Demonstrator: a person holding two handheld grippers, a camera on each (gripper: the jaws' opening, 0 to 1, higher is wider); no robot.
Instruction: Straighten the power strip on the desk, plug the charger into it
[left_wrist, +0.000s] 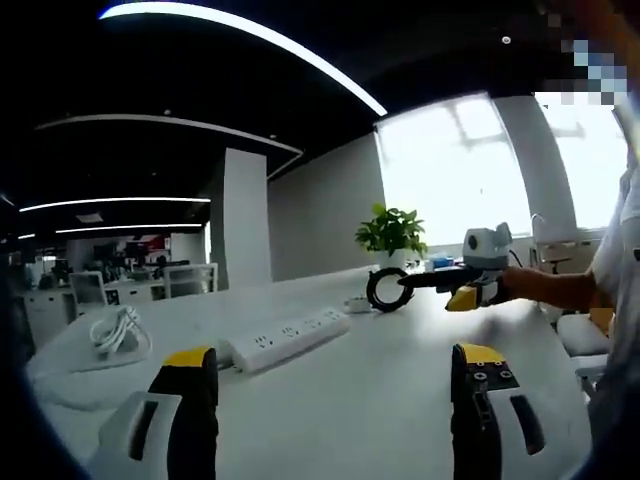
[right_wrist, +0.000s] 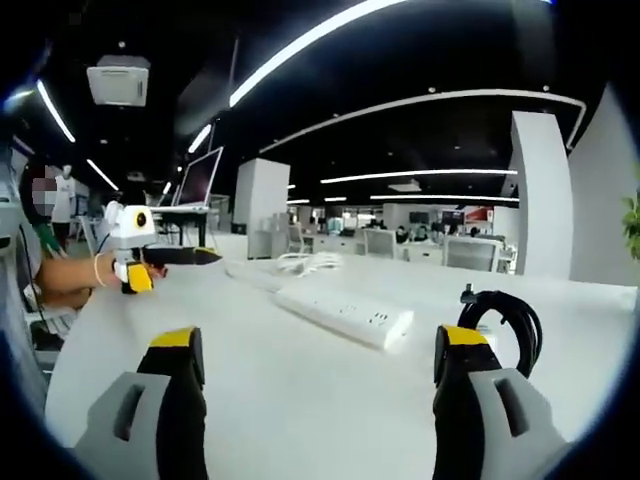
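White power strip (left_wrist: 287, 339) between both open claws; potted plant (left_wrist: 391, 233) behind.

My left gripper (left_wrist: 335, 385) hangs with jaws spread wide; my right gripper (right_wrist: 320, 375) is spread wide too, both hands stretched forward.

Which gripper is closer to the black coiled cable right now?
Right. The right gripper reaches the black coil in the left gripper view, its tip at the loop. The left gripper hangs apart from it, nearer the power strip.
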